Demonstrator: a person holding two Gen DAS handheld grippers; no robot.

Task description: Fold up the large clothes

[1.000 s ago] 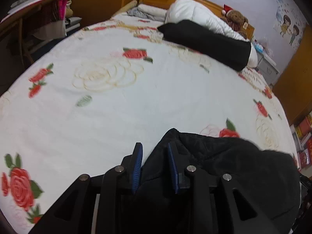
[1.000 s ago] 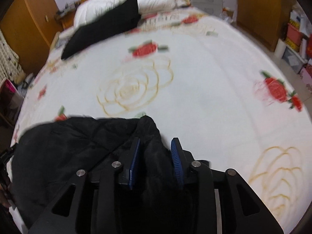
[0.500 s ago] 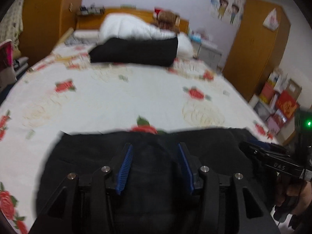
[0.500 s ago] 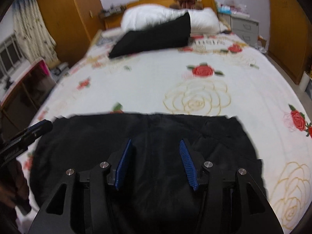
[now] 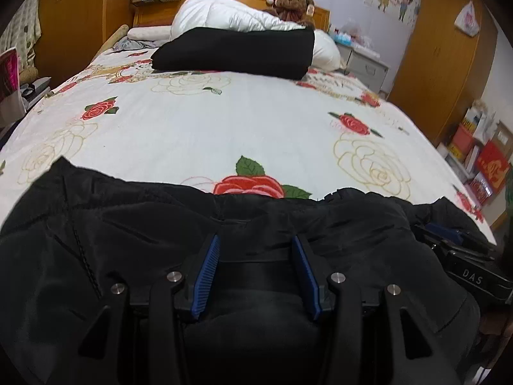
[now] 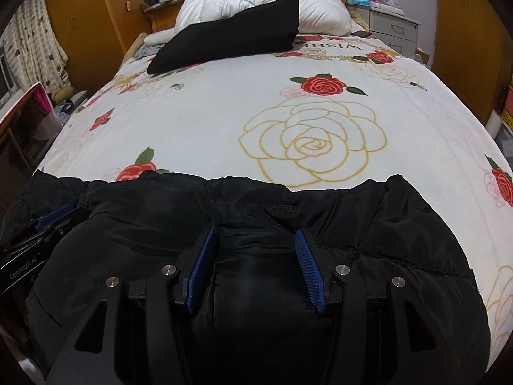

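Observation:
A black padded jacket (image 5: 96, 240) lies flat across the near end of the bed, its far edge running straight from side to side. My left gripper (image 5: 255, 240) hovers over its middle part with jaws apart; the blue pads press on nothing. In the right wrist view the same jacket (image 6: 400, 240) fills the foreground, and my right gripper (image 6: 254, 232) stands open above a soft fold of it. Each gripper shows at the edge of the other's view: the right gripper (image 5: 445, 231) on the jacket's right side, the left gripper (image 6: 54, 215) on its left side.
The bed has a white sheet (image 5: 224, 122) printed with roses. At its head lie a folded black item (image 5: 234, 51), a white duvet (image 5: 224, 16) and a teddy bear (image 5: 291, 3). Wooden wardrobes (image 5: 442, 57) and a nightstand (image 5: 365, 64) stand to the right.
Both grippers held bunched jacket fabric a second ago; they have let go and opened. The jacket has gone from a bunch to lying spread, and both views have swung toward the bed's head.

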